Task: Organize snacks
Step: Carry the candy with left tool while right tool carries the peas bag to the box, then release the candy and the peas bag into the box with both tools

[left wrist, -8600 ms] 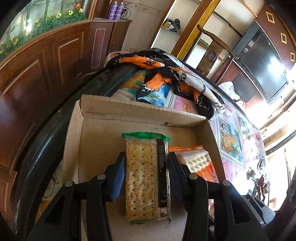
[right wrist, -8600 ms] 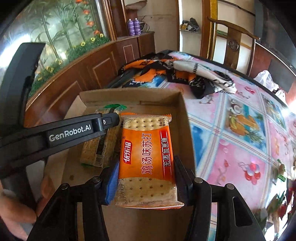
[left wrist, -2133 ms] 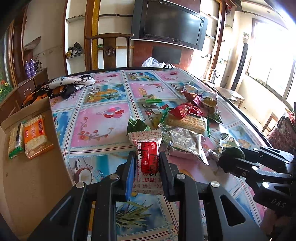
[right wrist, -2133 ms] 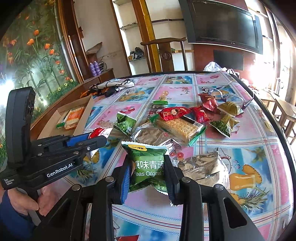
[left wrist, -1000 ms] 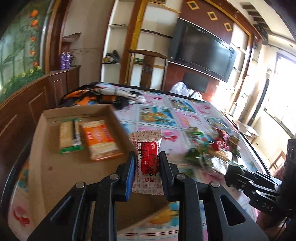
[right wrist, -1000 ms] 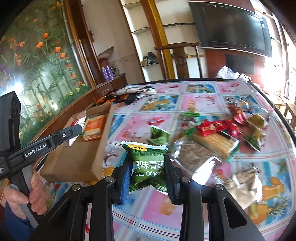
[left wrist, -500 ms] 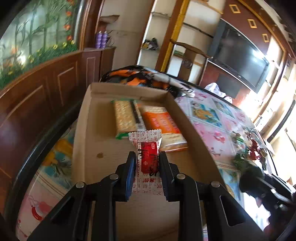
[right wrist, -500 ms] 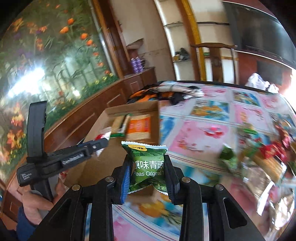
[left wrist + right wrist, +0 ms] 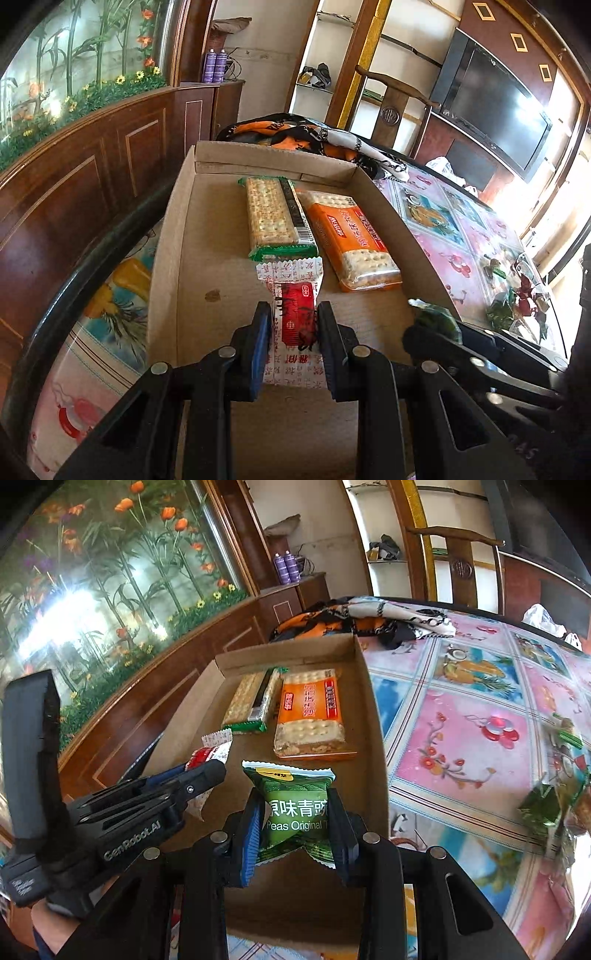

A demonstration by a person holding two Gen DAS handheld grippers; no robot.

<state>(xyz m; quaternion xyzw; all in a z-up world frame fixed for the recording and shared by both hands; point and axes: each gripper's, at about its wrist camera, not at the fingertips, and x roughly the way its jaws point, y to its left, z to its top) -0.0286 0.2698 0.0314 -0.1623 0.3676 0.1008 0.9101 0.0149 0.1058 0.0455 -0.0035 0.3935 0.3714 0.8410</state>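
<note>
Both grippers have travelled from the scattered snack pile on the floral tablecloth (image 9: 461, 738) to a position over the cardboard box (image 9: 173, 229), each carrying the packet it gripped at the pile.

Tool state:
- Left gripper (image 9: 294, 332): jaws nearly closed, pads pressing on both sides of a small red-and-white snack packet (image 9: 293, 295). The packet's long axis runs along the fingers, its crimped end pointing toward the far wall of the box.
- Right gripper (image 9: 295, 819): jaws narrow, clamped on a green pea packet (image 9: 295, 805), which is pinched at its waist and stands above the box floor.

Box contents: a green-edged cracker pack (image 9: 275, 218) and an orange cracker pack (image 9: 351, 240) lie side by side at the far end, long axes running toward the far wall.

Governing relation: the free floor lies directly ahead of and below both grippers, between the fingertips and the near ends of the two cracker packs. The red-and-white packet's tip sits just short of the green-edged pack, almost in line with it. The pea packet sits just short of the orange pack. The left gripper is nearer the box's left wall, the right gripper nearer its right wall, so each packet probably lands in its own lane without the tools crossing.

Risk, as a judgement: release from height may let a light packet slide onto a cracker pack.
</note>
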